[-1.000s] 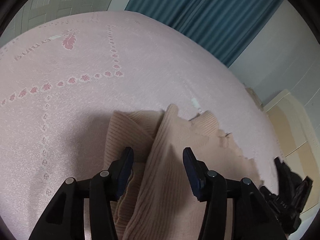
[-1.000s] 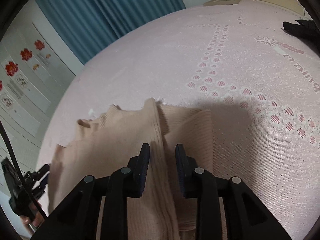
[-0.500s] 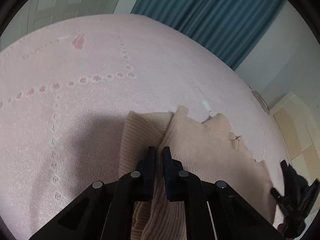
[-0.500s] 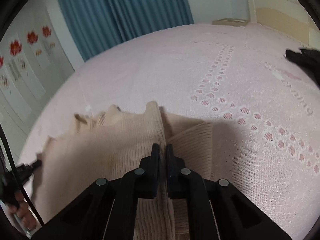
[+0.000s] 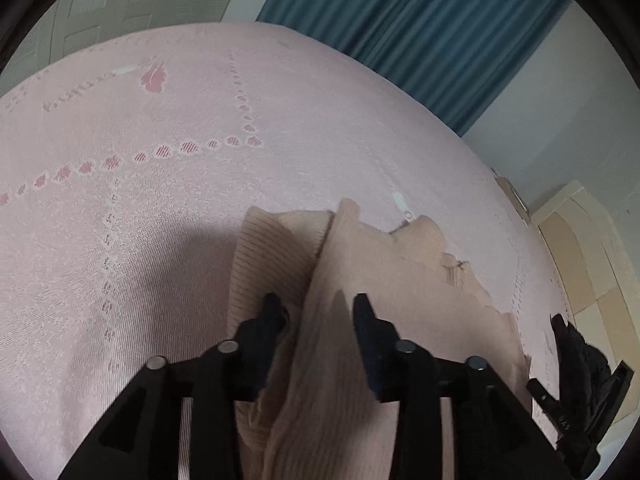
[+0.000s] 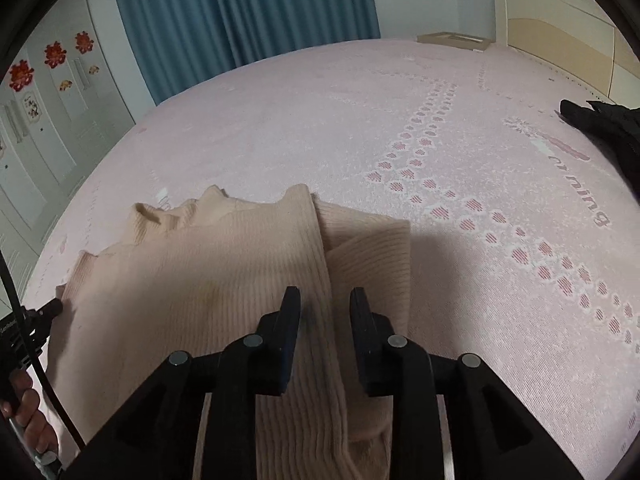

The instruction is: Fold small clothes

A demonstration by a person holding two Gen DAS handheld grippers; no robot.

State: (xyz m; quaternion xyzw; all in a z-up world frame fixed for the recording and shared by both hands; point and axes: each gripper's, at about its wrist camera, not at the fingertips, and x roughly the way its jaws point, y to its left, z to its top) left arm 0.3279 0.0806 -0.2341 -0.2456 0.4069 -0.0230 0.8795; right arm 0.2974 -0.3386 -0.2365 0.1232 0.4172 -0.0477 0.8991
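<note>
1. Left wrist view: half a second ago the left tongs [image 5: 316, 312] were pinched shut on the raised ridge of the knit [image 5: 360, 300]; now the jaws are opening, and the ridge stands between them with neither pad pressing it.
2. Right wrist view: the right tongs [image 6: 325, 306] were also shut on the fold edge and are opening too, narrower than the left; the edge runs between the jaws, seemingly free.
3. The knit lies on the pink bedspread [image 5: 160, 200] under and ahead of both tongs, one panel folded over another, its scalloped edge beyond the tips.
4. My reading: both grips are being let go, so this fold has been laid down.
5. A black garment [image 6: 600, 128] lies far off to the right of the right tongs, untouched.
</note>
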